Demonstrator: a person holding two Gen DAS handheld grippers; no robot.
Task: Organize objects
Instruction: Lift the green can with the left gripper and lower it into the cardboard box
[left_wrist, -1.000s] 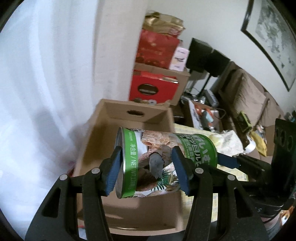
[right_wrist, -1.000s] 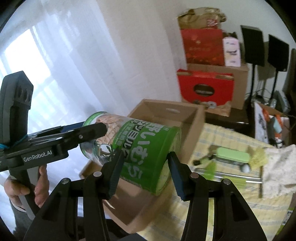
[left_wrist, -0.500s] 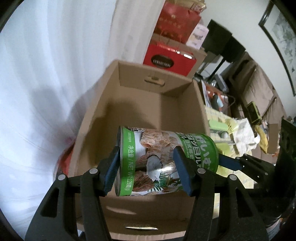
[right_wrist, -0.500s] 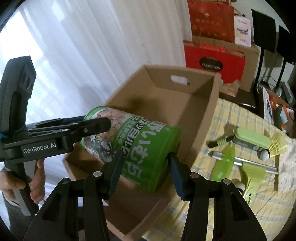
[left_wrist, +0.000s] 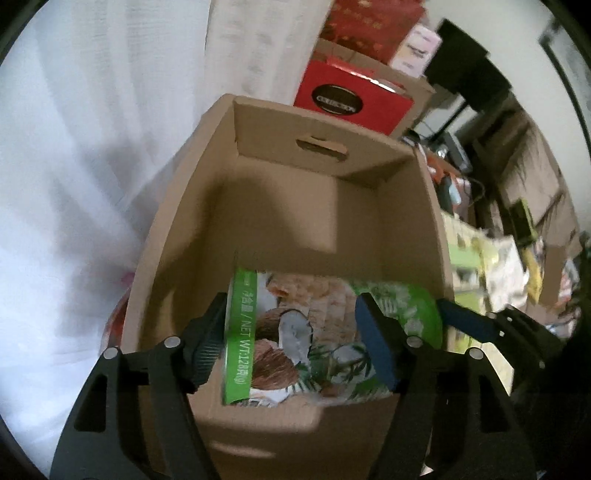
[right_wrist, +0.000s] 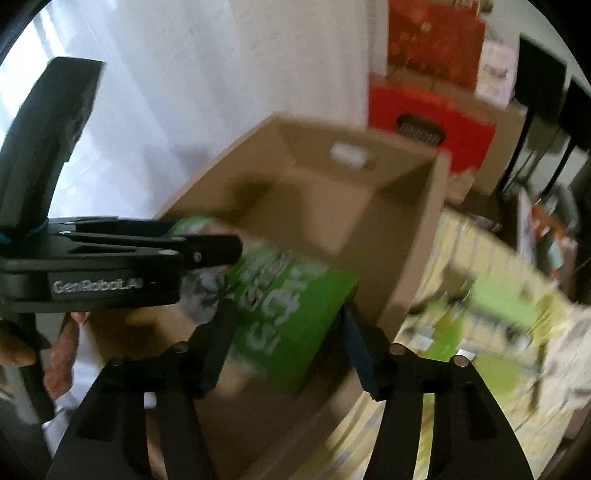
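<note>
A large green snack can (left_wrist: 295, 332) with coconut pictures lies on its side, held by both grippers. My left gripper (left_wrist: 291, 339) is shut on its left part. My right gripper (right_wrist: 288, 332) is shut on its green right end (right_wrist: 288, 314). The can sits low inside the open brown cardboard box (left_wrist: 295, 206), below the near rim. In the right wrist view the left gripper (right_wrist: 207, 254) reaches in from the left, and the box (right_wrist: 417, 240) shows behind the can.
White curtains (left_wrist: 92, 147) hang left of the box. Red gift bags (left_wrist: 351, 99) and cartons stand behind it. Blurred green items (right_wrist: 498, 295) lie on the checked tablecloth (right_wrist: 480, 424) right of the box.
Both grippers have lowered the can from above the box down into it. The views have tilted downward and the box now fills more of both frames.
</note>
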